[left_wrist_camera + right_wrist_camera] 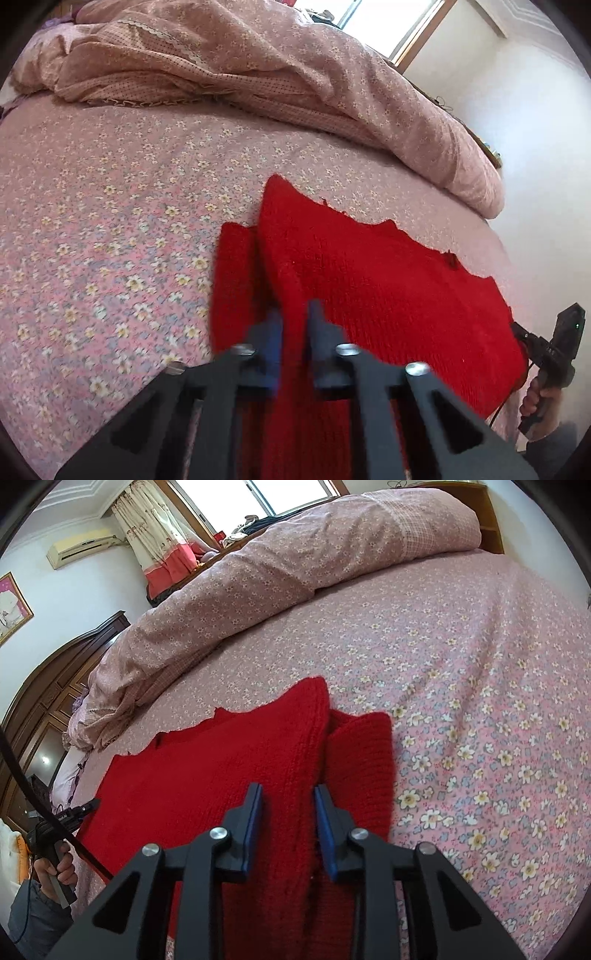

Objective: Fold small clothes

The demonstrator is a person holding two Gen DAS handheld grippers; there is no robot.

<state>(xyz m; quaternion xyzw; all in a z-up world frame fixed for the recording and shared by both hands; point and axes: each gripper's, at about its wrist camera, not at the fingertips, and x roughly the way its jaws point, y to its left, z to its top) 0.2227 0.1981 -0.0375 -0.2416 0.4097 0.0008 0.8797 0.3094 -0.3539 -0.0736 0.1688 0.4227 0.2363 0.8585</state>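
Note:
A red knitted sweater (pixel 369 280) lies spread on the floral bed sheet (pixel 110 206). It also shows in the right wrist view (pixel 221 760). My left gripper (pixel 294 314) is shut on a raised fold of the sweater at its left side, next to a sleeve (pixel 236 280). My right gripper (pixel 288 797) has its blue pads partly apart around a fold at the sweater's right side, beside the other sleeve (pixel 364 760); I cannot tell whether the pads press the cloth. Each gripper shows at the other view's edge, the right one (pixel 554 354) and the left one (pixel 70 819).
A bunched pink floral duvet (pixel 295 74) lies across the far side of the bed; it also shows in the right wrist view (pixel 277 565). A dark wooden wardrobe (pixel 55 686) stands at the left. A window (pixel 288 491) is behind the bed.

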